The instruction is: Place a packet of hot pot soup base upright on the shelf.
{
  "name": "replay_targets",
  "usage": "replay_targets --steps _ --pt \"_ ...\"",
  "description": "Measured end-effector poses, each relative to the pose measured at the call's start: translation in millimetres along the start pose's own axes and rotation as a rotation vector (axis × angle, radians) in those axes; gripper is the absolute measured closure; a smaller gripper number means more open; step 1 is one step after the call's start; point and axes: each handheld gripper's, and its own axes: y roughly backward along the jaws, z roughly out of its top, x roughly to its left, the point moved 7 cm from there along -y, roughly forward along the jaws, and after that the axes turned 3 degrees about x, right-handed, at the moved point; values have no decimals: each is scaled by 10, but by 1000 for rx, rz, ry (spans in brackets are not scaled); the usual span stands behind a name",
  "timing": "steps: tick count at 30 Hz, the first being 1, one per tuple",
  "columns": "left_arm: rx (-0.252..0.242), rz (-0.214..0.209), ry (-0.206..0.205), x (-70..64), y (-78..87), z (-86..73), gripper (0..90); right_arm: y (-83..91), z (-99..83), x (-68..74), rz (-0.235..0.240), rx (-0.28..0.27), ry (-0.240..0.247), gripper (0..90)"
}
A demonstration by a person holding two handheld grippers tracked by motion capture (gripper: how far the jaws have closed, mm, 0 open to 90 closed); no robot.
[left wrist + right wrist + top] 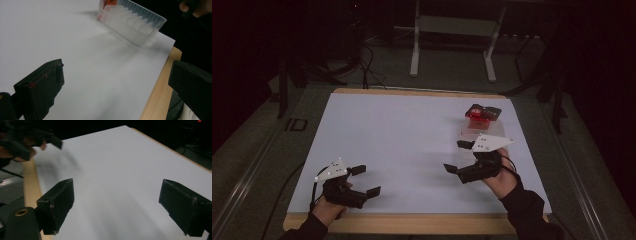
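your left gripper (364, 180) has its jaws spread wide with nothing between them; in the left gripper view the two black fingers (41, 86) stand far apart over bare white sheet, one of them out past the wooden edge (160, 87). it hangs near the front left corner of the sheet (402, 145), your left hand (329, 207) coming in over the front edge of the table.

your right gripper (457, 156) is spread wide too, and holds nothing. in the right gripper view its fingers (58, 202) frame plain white sheet (117, 182), and your other gripper (32, 142) shows blurred at the far left by the wooden edge. in the high view the right gripper sits over the right half of the sheet, pointing left, with your right hand (502, 180) and dark sleeve (527, 210) behind it.

the clear tray (482, 131) stands just beyond the right gripper, near the sheet's far right corner, apart from the jaws. in the left gripper view the tray (135, 25) shows a row of toothed dividers, with something red (111, 2) at its far end. in the high view red and black things (482, 114) sit at the tray's far end; what they are you cannot tell.
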Motion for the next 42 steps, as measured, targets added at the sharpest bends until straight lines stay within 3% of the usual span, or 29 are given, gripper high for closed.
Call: replay_targets --steps 15,17,22,28,32,35,37,42 --pt "6 -7 -4 -24 -16 -6 3 -152 -281 425 1 41 -8 129" --pt "5 -9 -5 -27 -15 -5 3 -158 -313 457 -9 39 5 129" --pt "7 -9 -12 -31 -11 2 3 -154 -401 518 -2 21 -18 131" --pt "9 -8 -12 -25 -11 -1 3 -145 -513 571 -21 40 2 131" --pt "9 -9 -13 -27 -16 1 3 -136 -597 624 -9 61 16 131" --pt "12 -9 -14 -28 -20 -4 3 -133 -668 671 26 73 17 131" --pt "14 -11 -15 -26 -23 -6 3 -138 -719 683 11 93 48 131" --pt "17 -17 -18 -34 -33 -8 3 -106 -784 714 19 103 41 130"
